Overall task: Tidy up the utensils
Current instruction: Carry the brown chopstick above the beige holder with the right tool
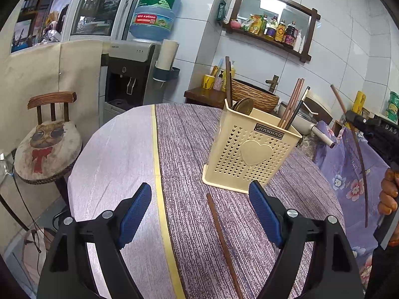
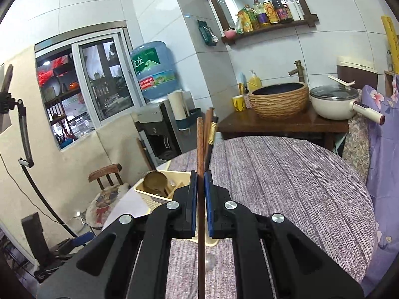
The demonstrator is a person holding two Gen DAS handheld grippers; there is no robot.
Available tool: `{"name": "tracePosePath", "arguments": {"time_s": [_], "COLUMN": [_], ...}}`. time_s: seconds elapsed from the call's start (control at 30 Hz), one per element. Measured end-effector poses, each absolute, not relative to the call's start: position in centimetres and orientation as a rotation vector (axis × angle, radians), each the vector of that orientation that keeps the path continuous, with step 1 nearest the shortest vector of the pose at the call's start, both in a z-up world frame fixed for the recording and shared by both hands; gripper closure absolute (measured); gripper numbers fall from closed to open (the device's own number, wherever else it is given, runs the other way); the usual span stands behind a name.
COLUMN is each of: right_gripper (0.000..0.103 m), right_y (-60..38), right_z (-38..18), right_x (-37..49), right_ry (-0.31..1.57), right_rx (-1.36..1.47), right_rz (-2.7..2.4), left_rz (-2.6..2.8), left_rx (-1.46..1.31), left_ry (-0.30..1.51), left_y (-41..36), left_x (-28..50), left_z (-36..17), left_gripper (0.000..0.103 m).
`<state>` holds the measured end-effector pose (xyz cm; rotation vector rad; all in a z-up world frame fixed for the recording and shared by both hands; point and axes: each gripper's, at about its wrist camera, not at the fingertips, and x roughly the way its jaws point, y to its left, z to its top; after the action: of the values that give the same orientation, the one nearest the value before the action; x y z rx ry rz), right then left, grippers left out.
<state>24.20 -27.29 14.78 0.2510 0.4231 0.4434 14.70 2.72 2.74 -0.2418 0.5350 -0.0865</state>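
A cream perforated utensil holder (image 1: 251, 152) stands on the purple-clothed round table (image 1: 194, 134). It holds several chopsticks (image 1: 291, 107) and a wooden spoon (image 1: 245, 106). My left gripper (image 1: 199, 211) hangs open just in front of it, over a brown chopstick (image 1: 222, 241) that lies loose on the cloth between the fingers. My right gripper (image 2: 200, 174) is shut on another brown chopstick (image 2: 200, 199), which it holds nearly upright. The holder (image 2: 159, 191) sits below and to its left. In the left wrist view this held chopstick (image 1: 360, 159) shows at the far right, above a hand (image 1: 389, 191).
A chair with a cat cushion (image 1: 47, 147) stands left of the table, and a water dispenser (image 1: 132, 74) behind it. A woven basin (image 2: 280, 99) and a white pot (image 2: 336, 104) sit on a dark side table beyond. Floral cloth (image 1: 346, 174) drapes at the right.
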Motion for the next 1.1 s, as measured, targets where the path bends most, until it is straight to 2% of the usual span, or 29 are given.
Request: {"name": "tracePosePath", "arguments": {"time_s": [0.43,0.7,1.1], "right_gripper": [0.096,0.096,0.096], "right_y": [-23.1,-19.8,-15.4], "right_z": [21.7,20.7,18.4], "right_x": [26.1,32.8,36.6], "right_ry": [0.249,0.258,0.138], "right_rx": [0.221,0.238,0.151], "right_rz": [0.474,0.438,0.295], "left_rz": [-0.097,-0.081,-0.065], "left_rx": [-0.233,-0.238,-0.267], "left_ry": [0.535,0.548,0.571], "left_y": [2.2,3.1,4.9], "left_x": [14.9,15.1,15.8], "left_z": [2.9,2.6,1.6], "left_gripper": [0.024,0.024,0.024]}}
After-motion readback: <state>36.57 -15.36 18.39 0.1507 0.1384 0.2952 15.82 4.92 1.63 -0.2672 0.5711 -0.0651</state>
